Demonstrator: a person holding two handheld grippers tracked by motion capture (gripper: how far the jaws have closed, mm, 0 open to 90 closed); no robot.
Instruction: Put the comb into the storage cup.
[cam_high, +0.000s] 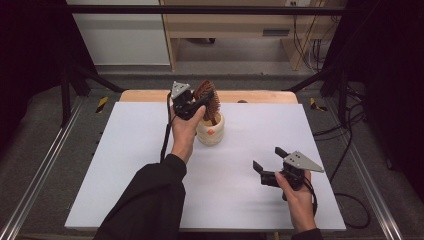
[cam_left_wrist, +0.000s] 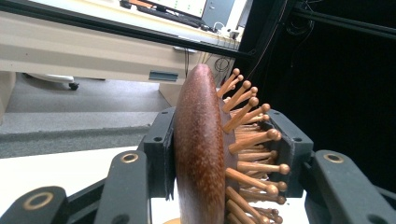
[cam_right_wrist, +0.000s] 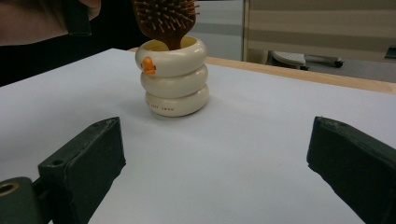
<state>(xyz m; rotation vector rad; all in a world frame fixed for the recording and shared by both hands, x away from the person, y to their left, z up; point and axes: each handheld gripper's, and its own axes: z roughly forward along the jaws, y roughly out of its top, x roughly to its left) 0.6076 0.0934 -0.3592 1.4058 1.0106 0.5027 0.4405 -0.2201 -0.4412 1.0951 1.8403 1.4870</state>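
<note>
Your left gripper (cam_high: 200, 104) sits at about 12 o'clock on the desk (cam_high: 125, 165), toward the far edge. Its fingers (cam_left_wrist: 159, 149) stand partly closed and clamp the head of the wooden hairbrush (cam_left_wrist: 201, 154): one pad presses the smooth brown back, the other presses against the ball-tipped bristles. The hairbrush is held upright, head up, and its lower end goes down into the mouth of the cream holder (cam_right_wrist: 173, 77). The holder is a stack of three rounded rings with a small orange mark on the top ring. It stands upright on the white desk surface, just beside your left hand (cam_high: 186, 131) at its 3 o'clock. Your right gripper (cam_high: 264, 159) rests near the desk's 4 o'clock corner, well apart from the holder. It points toward 10 o'clock, facing the holder. Its fingers (cam_right_wrist: 81, 163) stand wide apart with nothing between them; bare desk shows in the gap.
</note>
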